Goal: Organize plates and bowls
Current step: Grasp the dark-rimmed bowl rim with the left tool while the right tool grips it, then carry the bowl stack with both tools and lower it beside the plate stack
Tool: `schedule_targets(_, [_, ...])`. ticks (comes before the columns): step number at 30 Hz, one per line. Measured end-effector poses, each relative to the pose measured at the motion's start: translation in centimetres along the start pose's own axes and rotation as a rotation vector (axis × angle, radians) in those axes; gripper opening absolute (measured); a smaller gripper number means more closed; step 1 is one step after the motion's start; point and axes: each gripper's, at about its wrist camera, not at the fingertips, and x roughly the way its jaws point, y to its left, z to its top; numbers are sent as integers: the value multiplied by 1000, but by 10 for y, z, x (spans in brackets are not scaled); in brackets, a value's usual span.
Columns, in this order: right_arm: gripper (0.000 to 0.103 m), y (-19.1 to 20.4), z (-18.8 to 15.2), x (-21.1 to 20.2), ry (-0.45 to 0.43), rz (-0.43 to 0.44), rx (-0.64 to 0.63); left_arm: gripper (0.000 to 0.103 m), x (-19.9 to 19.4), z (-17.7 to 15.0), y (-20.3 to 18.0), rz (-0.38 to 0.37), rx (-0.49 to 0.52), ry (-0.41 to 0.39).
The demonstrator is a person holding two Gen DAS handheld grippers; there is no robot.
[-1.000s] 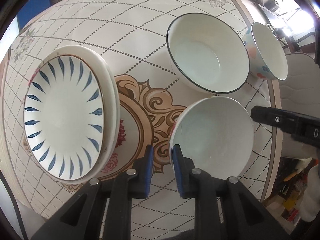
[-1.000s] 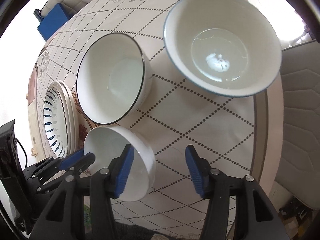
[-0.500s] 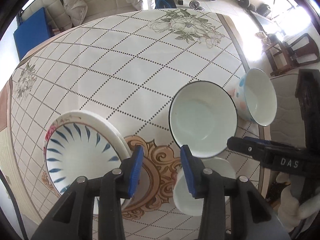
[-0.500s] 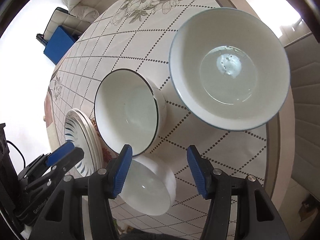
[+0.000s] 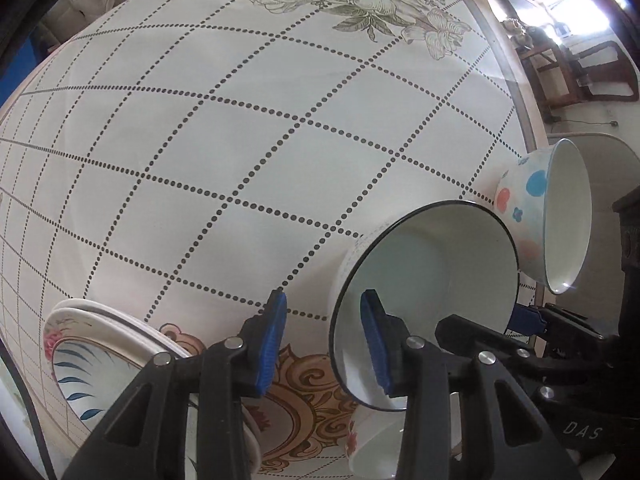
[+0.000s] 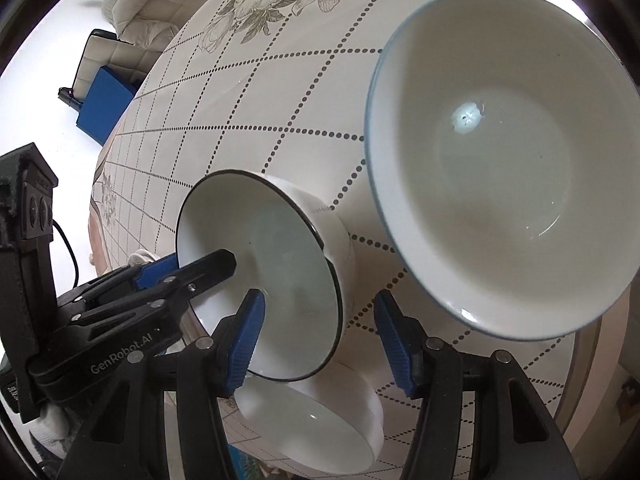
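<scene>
White bowl point(image 5: 432, 280) (thin black rim), glossy inside, apparently tilted.

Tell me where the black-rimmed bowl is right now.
In the left wrist view the black-rimmed bowl sits lower right, between the polka-dot bowl and the small white bowl.

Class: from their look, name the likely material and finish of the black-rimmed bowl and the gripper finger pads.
Black-rimmed bowl: probably glazed ceramic, possibly enamelled; glossy white, thick wall, painted rim line. Finger pads: likely rubber or soft plastic; matte blue, ribbed.
</scene>
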Motion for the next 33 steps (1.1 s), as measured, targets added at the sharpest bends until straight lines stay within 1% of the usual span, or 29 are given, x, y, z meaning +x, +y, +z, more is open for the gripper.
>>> schedule_targets(4, [58,3,6,3,-9,-5,0,36,6,-1,2,-9,-12,-6])
schedule_targets(6, [56,3,7,3,-14,-7,-2,36,6,1,3,2,-11,-22])
schedule_targets(7, [52,2,8,4,-13,-9,-2,35,5,0,1,4,-9,-27])
schedule_targets(8, [50,1,9,4,-14,-12,0,33,5,1,1,2,-8,-25])
schedule_targets(10, [40,1,9,5,-14,-11,1,28,5,5,0,5,-3,-22])
schedule_targets(11, [36,0,10,6,-13,-12,4,25,5,6,0,10,-1,-21])
schedule_targets(12, [30,-1,10,6,-13,-19,12,19,6,8,0,10,1,-16])
schedule_targets(14, [24,-1,10,6,-12,-29,9,14,9,10,-1,8,3,-11])
schedule_targets(15, [19,-2,10,6,-14,-41,10,11,9,9,-2,5,3,-11])
schedule_targets(16, [16,-2,10,7,-12,-52,8,8,10,10,-3,-1,6,-13])
schedule_targets(18, [12,-3,11,7,-10,-63,11,7,9,9,-6,13,12,-17])
schedule_targets(22, [11,-5,11,5,-10,-77,15,7,7,10,-15,28,22,-22])
schedule_targets(25, [10,-6,12,2,-10,-71,19,7,3,11,-20,32,28,-33])
schedule_targets(33, [10,1,12,-4,-16,-70,17,7,-16,7,-26,46,38,-56])
